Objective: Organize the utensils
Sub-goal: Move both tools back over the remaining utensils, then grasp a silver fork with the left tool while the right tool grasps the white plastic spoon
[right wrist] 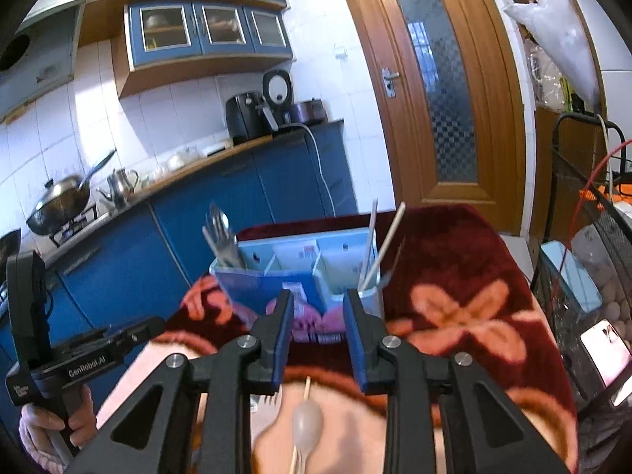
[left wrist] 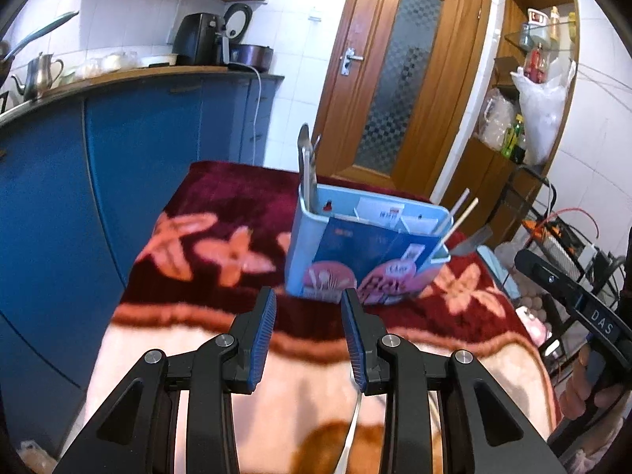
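Utensil holder (left wrist: pixel 355 252): light blue, divided into compartments, standing upright on the flowered maroon blanket (left wrist: pixel 221 205) covering the table. A blue and pink printed card is leaning against its near face.

Metal cutlery (left wrist: pixel 307 166): a spoon and what looks like a fork, standing in the holder's left end compartment, handles down.

Chopsticks (right wrist: pixel 381 245): two pale sticks, leaning in the right end compartment and poking out above the rim.

Loose utensils, right wrist view: a clear plastic spoon (right wrist: pixel 307 420) and a thin wooden stick (right wrist: pixel 301 426) are lying on the pale part of the blanket, below the right gripper. A fork's tines (right wrist: pixel 270 397) are showing just beside them, partly hidden.

Left gripper (left wrist: pixel 308 300): hovering short of the holder, jaws parted, nothing between the blue pads. A white strip is lying on the blanket beneath it; I cannot tell what it is.

Right gripper (right wrist: pixel 318 308): also parted and gripping nothing, pointing at the holder's near face.

Person's hand (right wrist: pixel 51 430): wrapping the left gripper's handle, seen at the lower left of the right wrist view.

Background: blue kitchen cabinets (left wrist: pixel 130 146), wooden door (left wrist: pixel 399 79).
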`<action>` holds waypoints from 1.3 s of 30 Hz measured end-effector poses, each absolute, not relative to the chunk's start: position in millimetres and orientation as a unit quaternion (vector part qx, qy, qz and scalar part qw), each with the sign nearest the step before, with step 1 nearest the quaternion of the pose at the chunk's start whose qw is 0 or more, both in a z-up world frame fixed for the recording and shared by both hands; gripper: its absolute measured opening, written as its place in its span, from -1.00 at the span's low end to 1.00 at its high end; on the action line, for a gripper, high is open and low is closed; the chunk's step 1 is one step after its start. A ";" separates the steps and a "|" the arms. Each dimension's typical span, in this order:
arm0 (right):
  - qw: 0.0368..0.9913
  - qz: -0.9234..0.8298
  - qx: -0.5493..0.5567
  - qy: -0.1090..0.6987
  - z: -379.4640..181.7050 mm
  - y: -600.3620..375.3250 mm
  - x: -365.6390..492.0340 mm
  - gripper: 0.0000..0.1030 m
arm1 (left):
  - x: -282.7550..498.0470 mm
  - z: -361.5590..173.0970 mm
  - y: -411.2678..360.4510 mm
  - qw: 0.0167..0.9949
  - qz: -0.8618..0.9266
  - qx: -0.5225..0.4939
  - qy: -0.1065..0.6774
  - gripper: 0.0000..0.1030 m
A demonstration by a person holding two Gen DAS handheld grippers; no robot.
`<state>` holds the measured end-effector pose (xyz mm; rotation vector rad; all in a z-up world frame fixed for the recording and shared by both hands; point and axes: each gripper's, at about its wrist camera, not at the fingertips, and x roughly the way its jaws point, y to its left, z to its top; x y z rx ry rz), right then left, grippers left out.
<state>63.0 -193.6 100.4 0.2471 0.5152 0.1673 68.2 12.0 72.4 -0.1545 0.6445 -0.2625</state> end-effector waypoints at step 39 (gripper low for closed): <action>0.917 0.091 0.155 0.356 22.8 -204.3 30.1 -0.23 | 75.3 -7.0 -64.4 0.841 -0.192 0.064 0.501 -0.79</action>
